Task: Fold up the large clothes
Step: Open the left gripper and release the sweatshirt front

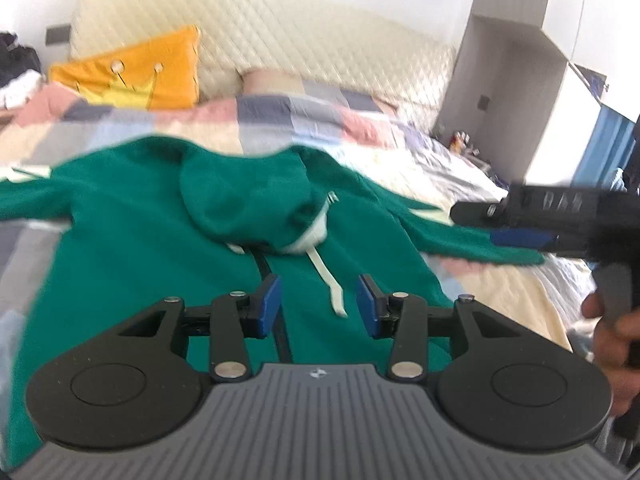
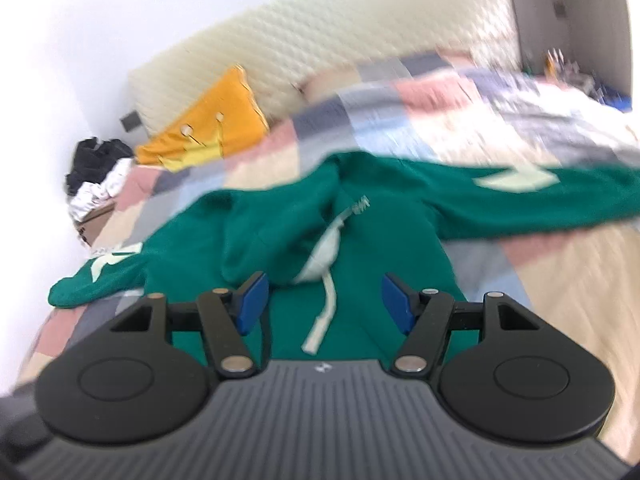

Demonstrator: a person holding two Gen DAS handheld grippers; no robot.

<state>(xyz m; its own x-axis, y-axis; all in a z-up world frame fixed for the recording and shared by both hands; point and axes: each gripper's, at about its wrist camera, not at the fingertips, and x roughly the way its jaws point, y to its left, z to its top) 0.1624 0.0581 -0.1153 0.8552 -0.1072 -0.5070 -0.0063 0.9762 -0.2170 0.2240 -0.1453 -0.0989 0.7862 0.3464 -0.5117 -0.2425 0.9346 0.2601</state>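
A green hoodie (image 1: 132,248) lies spread on the bed, front up, hood flopped over its chest and both sleeves stretched out sideways. Its pale drawstring (image 1: 329,280) trails down the front. My left gripper (image 1: 319,305) hovers open above the hoodie's chest, nothing between its blue pads. In the right wrist view the same hoodie (image 2: 360,248) lies below, with a pale patch on each sleeve. My right gripper (image 2: 325,305) stands open over the drawstring (image 2: 325,312), holding nothing. From the left wrist view the right gripper (image 1: 516,224) shows side-on above the right sleeve, a hand on its handle.
A patchwork quilt (image 1: 280,116) covers the bed under the hoodie. An orange pillow (image 1: 140,72) leans on the quilted cream headboard (image 1: 280,28). A dark clothes pile (image 2: 96,164) sits left of the bed. A grey cabinet (image 1: 504,80) stands at the right.
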